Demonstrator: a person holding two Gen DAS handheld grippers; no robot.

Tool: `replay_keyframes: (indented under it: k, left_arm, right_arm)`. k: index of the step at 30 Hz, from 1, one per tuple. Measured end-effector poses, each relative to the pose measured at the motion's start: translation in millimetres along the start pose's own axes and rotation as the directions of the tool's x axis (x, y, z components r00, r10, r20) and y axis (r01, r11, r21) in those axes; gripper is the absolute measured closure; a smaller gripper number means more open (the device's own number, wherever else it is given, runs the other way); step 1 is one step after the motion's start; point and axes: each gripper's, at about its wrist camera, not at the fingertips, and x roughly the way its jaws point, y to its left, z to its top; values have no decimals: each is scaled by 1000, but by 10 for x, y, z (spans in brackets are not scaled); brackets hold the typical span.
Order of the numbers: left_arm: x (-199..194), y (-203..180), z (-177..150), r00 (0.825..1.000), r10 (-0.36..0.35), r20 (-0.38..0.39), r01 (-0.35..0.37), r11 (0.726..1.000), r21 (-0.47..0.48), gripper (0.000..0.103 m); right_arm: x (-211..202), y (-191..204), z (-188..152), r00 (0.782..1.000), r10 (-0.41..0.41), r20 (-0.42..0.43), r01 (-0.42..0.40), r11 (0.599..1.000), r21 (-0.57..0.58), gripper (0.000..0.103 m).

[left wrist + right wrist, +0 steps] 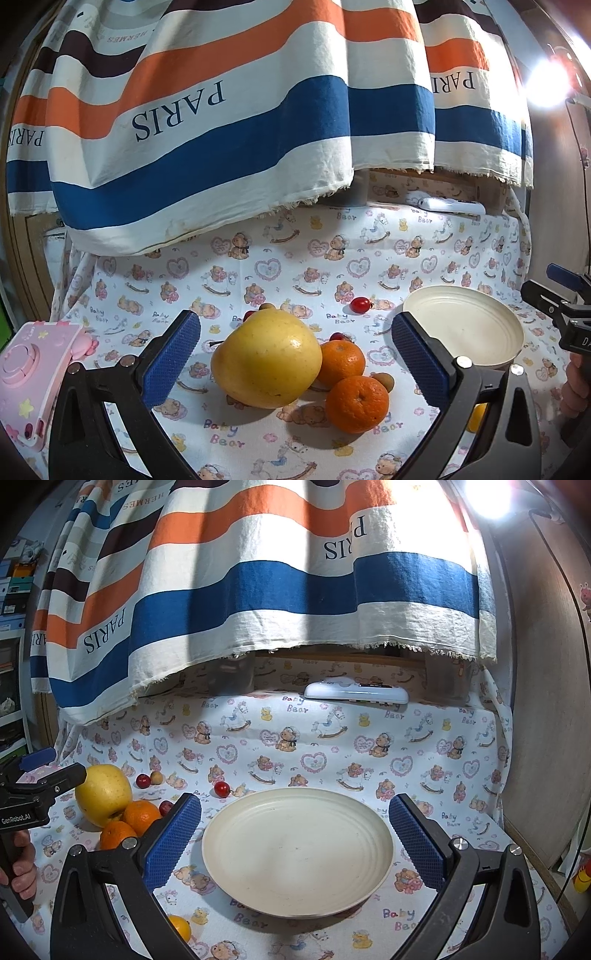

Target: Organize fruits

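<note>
I see a striped curtain hanging over the back of the table, which is covered by a bear-print cloth. My right tongs are released, jaws spread wide to either side of the cream plate, touching nothing; the plate is empty and sits flat on the cloth. My left tongs are likewise released, jaws wide apart on either side of the fruit group, with no contact. The largest fruit is the yellow pear, lying on the cloth left of the plate. Two oranges sit against its right side, touching each other, the near one lower in the left view. A pink toy lies at the left edge of the table. A white remote lies at the back under the curtain hem. A yellow-orange fruit lies near the front, partly hidden behind my right tongs' frame. One cherry tomato lies alone between the pear and the plate; further small red and brown fruits lie close around the pear.
</note>
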Motion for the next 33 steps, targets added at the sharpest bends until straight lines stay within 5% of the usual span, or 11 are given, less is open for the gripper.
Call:
replay_keyframes:
  k: [13,17,33]
  left_arm:
    - [18,88,-11,1000,3,-5,-3,999,-43,0]
    - [-57,84,-14,995,94,27,-92,995,-38,0]
    - [-27,9,-8,1000,23,6,-23,1000,-2,0]
  right_arm:
    - [-6,-10,6,1000,-5,-2,5,1000,0,1]
    - [-6,-11,6,1000,-7,-2,7,1000,1,1]
    - [22,-19,-2,1000,-5,-26,5,1000,3,1]
